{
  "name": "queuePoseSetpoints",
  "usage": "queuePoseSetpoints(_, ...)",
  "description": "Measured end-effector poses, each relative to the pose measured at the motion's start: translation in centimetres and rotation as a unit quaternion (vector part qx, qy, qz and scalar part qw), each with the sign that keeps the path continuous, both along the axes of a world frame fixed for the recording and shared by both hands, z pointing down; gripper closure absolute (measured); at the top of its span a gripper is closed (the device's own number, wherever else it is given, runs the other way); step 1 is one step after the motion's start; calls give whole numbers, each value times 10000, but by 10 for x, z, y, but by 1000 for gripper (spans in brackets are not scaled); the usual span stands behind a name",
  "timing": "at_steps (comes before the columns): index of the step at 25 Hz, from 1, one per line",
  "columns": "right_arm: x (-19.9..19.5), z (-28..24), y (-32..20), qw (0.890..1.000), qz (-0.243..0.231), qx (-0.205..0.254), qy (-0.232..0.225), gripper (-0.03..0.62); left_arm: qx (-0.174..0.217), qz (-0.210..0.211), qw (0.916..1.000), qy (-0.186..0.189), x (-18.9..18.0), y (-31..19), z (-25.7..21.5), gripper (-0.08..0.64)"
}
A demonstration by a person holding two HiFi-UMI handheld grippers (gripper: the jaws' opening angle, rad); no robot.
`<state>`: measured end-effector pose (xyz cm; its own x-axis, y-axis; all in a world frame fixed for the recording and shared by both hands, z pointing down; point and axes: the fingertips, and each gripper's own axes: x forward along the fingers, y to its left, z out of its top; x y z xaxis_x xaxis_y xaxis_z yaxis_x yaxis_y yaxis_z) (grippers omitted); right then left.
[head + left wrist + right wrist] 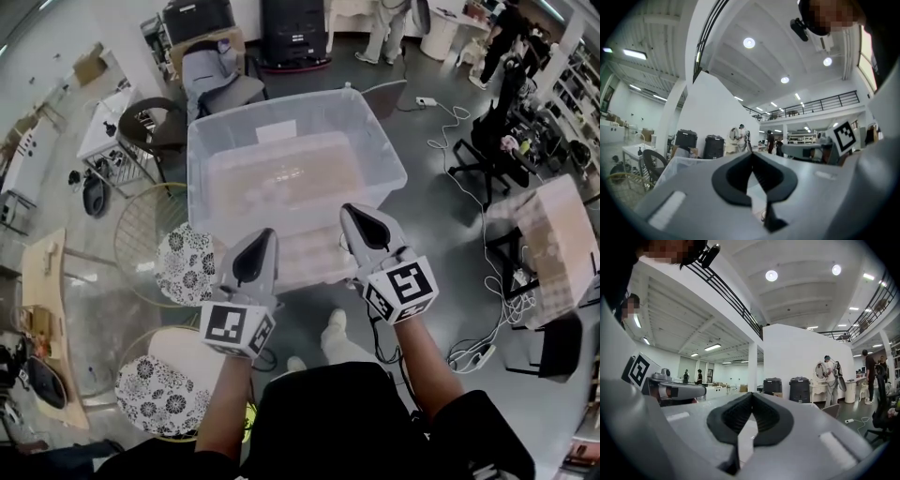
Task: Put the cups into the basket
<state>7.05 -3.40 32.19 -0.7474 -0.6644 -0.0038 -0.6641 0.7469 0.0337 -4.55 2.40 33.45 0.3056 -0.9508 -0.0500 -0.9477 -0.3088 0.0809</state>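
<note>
Tongs status: left tongs point(266, 233) and right tongs point(350, 209) both clenched, empty, tips at the near wall of the big translucent plastic tub point(214, 141). No cups distinguishable; the pale blur inside the tub, dead ahead, is probably them. Round wire basket point(131, 234) with floral fabric liner point(185, 265) sits left, nearer the left tongs.
</note>
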Motion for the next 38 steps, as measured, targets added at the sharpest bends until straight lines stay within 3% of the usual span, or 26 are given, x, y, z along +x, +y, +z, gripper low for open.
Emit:
queuePoseSetpoints(28,23,13,-119,9981,-537,-223,-220,591,-84,-644,9977,-191,29,-100,0,555)
queuePoseSetpoints(38,36,33,-141,9979,-430,-434,-203,591,-273,-557,9979,-210,36,-122,10,555)
